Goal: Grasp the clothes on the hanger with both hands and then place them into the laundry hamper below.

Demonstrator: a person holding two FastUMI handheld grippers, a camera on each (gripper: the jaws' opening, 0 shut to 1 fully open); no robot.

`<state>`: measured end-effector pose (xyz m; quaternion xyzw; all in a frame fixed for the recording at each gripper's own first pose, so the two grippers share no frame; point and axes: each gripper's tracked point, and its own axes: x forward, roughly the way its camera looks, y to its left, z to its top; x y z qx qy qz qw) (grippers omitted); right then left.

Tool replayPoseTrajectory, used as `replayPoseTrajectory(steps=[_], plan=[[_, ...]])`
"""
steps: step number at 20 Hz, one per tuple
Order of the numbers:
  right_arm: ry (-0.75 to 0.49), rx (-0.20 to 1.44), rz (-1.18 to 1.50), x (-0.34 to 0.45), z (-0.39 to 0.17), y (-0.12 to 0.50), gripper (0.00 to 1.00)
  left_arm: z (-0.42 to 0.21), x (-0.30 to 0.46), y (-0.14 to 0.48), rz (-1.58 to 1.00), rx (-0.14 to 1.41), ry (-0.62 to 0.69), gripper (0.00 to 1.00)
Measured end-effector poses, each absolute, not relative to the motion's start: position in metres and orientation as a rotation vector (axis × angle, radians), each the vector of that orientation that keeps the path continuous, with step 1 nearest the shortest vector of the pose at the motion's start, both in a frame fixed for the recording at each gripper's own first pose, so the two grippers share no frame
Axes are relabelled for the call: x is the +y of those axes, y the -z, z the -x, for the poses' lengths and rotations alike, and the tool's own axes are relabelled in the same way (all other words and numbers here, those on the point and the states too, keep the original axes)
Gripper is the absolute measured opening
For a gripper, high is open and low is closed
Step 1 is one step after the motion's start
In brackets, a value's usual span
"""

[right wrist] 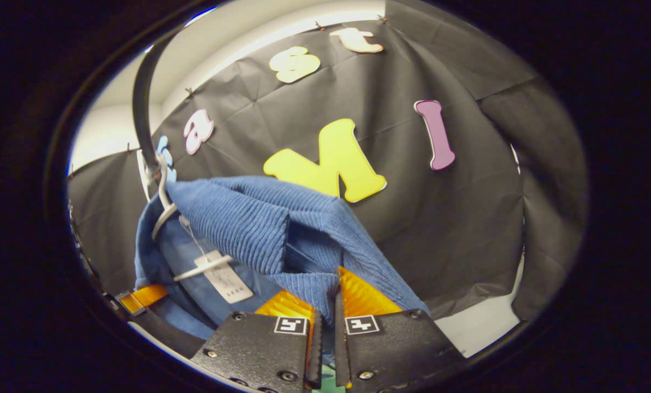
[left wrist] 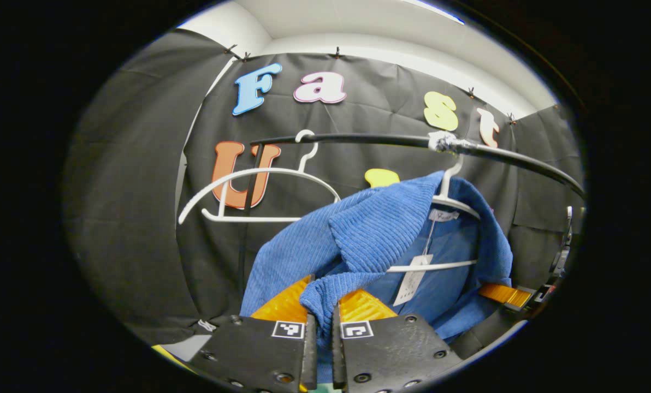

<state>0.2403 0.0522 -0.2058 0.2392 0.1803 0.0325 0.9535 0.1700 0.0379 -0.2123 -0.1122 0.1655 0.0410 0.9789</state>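
Observation:
A blue corduroy jacket hangs on a white hanger from the black rail. In the left gripper view, my left gripper is shut on a fold of the jacket's front edge, low on its left side. In the right gripper view the same jacket hangs from the hanger's hook, and my right gripper is shut on a fold of cloth below the collar. A paper tag dangles inside the neck. Each view shows the other gripper pinching the far side.
An empty white hanger hangs on the rail to the left of the jacket. The black cloth wall stands close behind. A pale strip of floor or wall base shows beneath the cloth at lower right.

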Motion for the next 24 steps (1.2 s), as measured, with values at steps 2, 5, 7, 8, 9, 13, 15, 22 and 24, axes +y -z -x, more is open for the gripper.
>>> replayPoseTrajectory(steps=[2,5,7,8,9,13,15,22,24], plan=[[-0.084,0.314,-0.528,0.045,-0.242,0.186,0.12,-0.173,0.04,0.21,0.25,0.333,-0.067,0.04],[-0.085,0.274,-0.546,0.032,-0.251,0.172,0.09,-0.167,0.045,0.195,0.22,0.31,-0.076,0.04],[-0.09,0.263,-0.539,0.03,-0.252,0.164,0.08,-0.167,0.049,0.186,0.194,0.293,-0.082,0.04],[-0.091,0.25,-0.543,0.027,-0.253,0.156,0.08,-0.169,0.052,0.18,0.195,0.287,-0.085,0.04],[-0.088,0.234,-0.556,0.024,-0.255,0.15,0.07,-0.17,0.057,0.175,0.201,0.281,-0.099,0.05],[-0.082,0.178,-0.696,0.016,-0.272,0.134,0.08,-0.189,0.082,0.16,0.226,0.261,-0.156,0.04],[-0.112,0.174,-0.794,0.016,-0.285,0.129,0.07,-0.197,0.089,0.154,0.232,0.25,-0.157,0.0],[-0.222,0.184,-0.846,0.007,-0.323,0.112,0.07,-0.222,0.098,0.141,0.237,0.253,-0.108,0.04],[-0.268,0.192,-0.85,0.006,-0.329,0.106,0.08,-0.227,0.099,0.142,0.238,0.265,-0.078,0.09]])
